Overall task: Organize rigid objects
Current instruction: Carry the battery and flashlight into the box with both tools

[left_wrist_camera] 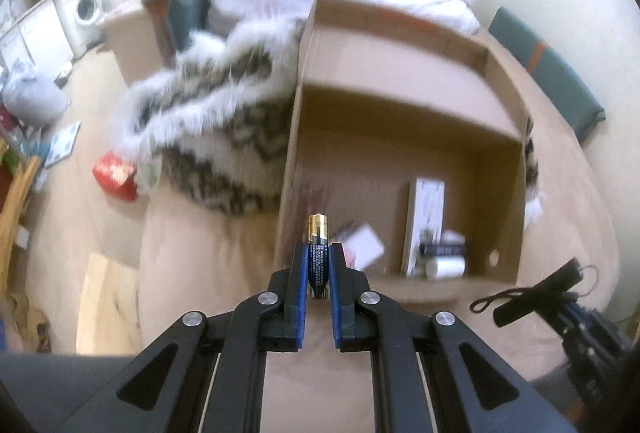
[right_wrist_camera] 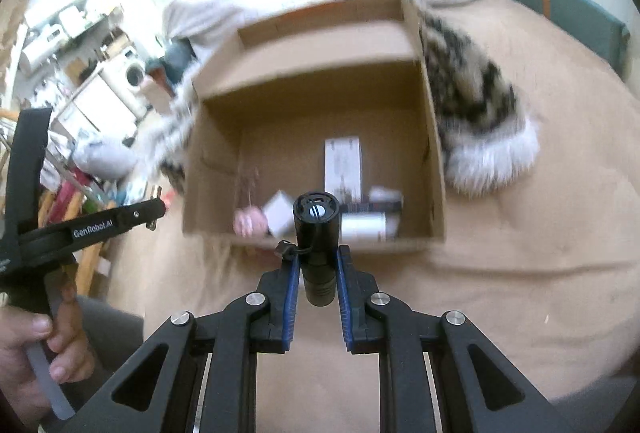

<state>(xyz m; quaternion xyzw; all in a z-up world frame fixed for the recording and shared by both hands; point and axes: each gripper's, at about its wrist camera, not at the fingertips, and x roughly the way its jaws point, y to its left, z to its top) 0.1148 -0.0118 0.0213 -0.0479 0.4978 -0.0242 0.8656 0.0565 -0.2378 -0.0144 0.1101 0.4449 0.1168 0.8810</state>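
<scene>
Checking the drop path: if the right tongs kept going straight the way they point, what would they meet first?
Probably the near wall of the cardboard box. The right tongs, shut on the black flashlight, aim at that edge, with the white bottle just beyond; depth is unclear.

The cardboard box (right_wrist_camera: 434, 169) sits on the bed (right_wrist_camera: 520, 253), with a furry blanket (right_wrist_camera: 480, 129) behind it and to both sides. In the box, a flat pack (right_wrist_camera: 343, 161) lies at the middle, a small card (right_wrist_camera: 280, 211) to its left, and a roll (right_wrist_camera: 366, 227) in the near right corner.
</scene>
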